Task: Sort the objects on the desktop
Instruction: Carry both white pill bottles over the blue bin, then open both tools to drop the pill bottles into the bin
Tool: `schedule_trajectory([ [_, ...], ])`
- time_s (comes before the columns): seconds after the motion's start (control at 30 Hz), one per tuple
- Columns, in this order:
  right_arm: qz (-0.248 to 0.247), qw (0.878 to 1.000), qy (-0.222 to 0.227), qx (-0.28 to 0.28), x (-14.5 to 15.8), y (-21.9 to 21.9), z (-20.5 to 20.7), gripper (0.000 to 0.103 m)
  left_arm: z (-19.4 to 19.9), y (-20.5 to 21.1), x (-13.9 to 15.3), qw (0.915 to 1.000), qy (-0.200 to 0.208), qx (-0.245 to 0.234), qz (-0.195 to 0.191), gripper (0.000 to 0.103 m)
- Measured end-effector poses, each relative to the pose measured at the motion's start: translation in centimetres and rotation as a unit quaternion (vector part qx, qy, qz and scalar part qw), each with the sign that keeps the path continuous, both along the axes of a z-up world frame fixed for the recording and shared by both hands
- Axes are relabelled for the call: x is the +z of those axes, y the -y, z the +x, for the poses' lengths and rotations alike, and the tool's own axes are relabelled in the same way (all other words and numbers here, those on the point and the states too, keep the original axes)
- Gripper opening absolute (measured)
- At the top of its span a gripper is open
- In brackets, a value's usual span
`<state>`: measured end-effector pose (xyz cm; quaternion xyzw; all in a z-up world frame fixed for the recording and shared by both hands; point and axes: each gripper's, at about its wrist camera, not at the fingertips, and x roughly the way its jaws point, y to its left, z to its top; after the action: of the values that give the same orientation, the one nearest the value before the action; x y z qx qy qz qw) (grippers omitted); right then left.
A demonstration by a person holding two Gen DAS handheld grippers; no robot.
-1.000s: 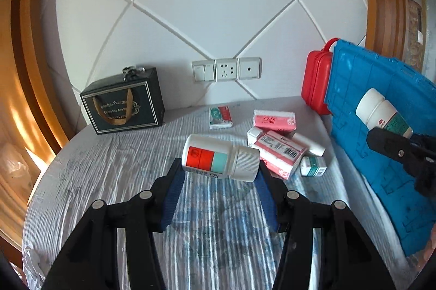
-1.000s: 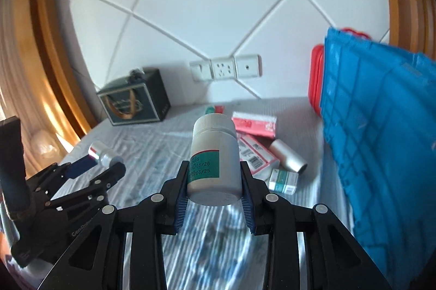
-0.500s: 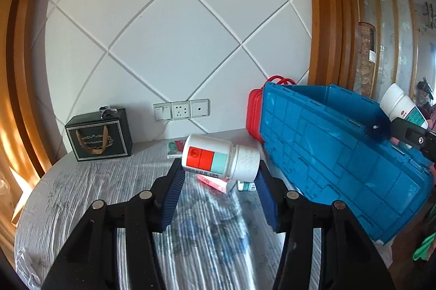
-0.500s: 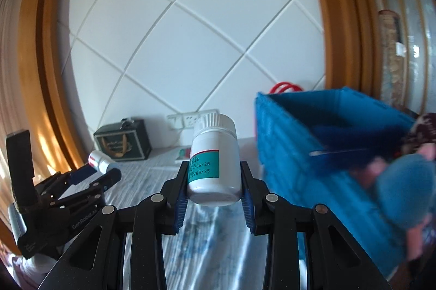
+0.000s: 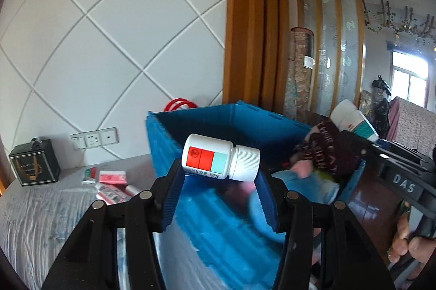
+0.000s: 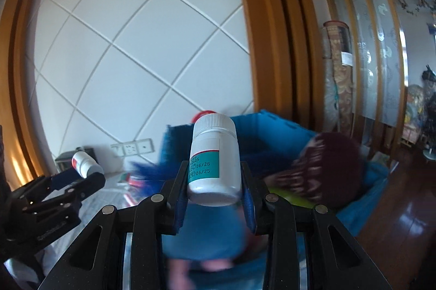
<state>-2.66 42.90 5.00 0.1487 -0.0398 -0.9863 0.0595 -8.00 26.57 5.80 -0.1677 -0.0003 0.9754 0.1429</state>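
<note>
- Left gripper: fingers closed on a white bottle with red and teal label, held sideways, cap toward the right, one blue pad at the base and one at the cap.
- Right gripper: fingers clamped on a white bottle with teal label, held upright, cap on top, pads pressing its lower sides.
- Both bottles held in the air over the near side of the blue crate, clear of the worktop.
- Blue crate: standing at the worktop's right edge, open at the top; contents include a dark maroon patterned fabric item, a yellow-green item beneath it and pale blue and pink items, the latter blurred and not identifiable.
- Red handle showing just behind the crate's far wall.
- Worktop: covered in a grey wrinkled cloth; several red-and-white medicine boxes lying in a loose cluster just left of the crate, toward the back edge.
- Black gift bag standing upright at the worktop's back left corner, against the wall.
- White wall sockets on the wall above the back edge.
- A person's hand gripping the right gripper's handle, at the lower right of the left wrist view.
</note>
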Motion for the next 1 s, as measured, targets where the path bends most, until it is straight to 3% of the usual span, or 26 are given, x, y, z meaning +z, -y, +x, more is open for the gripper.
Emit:
schedule_trajectory([
  [0.13, 0.033, 0.999, 0.025, 0.016, 0.2, -6.5, -3.1, 0.033, -2.5, -7.7, 1.3, 0.9998, 0.011, -0.011, -0.015, 0.051],
  [0.33, 0.029, 0.994, 0.09, 0.055, 1.7, -12.4, -11.5, 0.033, -11.6, -14.5, 3.6, 0.9931, 0.114, 0.015, -0.025, 0.051],
  [0.43, 0.019, 0.987, 0.138, 0.077, 2.0, -14.0, -16.6, 0.033, -16.8, -16.4, 3.3, 0.9851, 0.151, 0.064, -0.053, 0.051],
  [0.53, 0.012, 0.978, 0.187, 0.09, 1.4, -13.9, -21.3, 0.033, -21.6, -16.8, 1.8, 0.9735, 0.189, 0.108, -0.071, 0.051],
  [0.7, 0.021, 0.96, 0.267, 0.082, -2.1, -12.3, -27.3, 0.033, -26.3, -15.9, -1.3, 0.9647, 0.212, 0.137, -0.075, 0.051],
  [0.8, 0.031, 0.949, 0.306, 0.07, -5.2, -12.0, -30.1, 0.033, -28.9, -15.9, -3.2, 0.9613, 0.237, 0.121, -0.07, 0.051],
  [0.9, 0.024, 0.941, 0.329, 0.079, -7.4, -11.6, -31.9, 0.033, -30.7, -15.8, -5.1, 0.953, 0.275, 0.115, -0.052, 0.051],
  [1.0, 0.051, 0.936, 0.343, 0.067, -9.5, -11.0, -33.7, 0.033, -31.8, -16.2, -6.6, 0.9425, 0.304, 0.123, -0.066, 0.051],
])
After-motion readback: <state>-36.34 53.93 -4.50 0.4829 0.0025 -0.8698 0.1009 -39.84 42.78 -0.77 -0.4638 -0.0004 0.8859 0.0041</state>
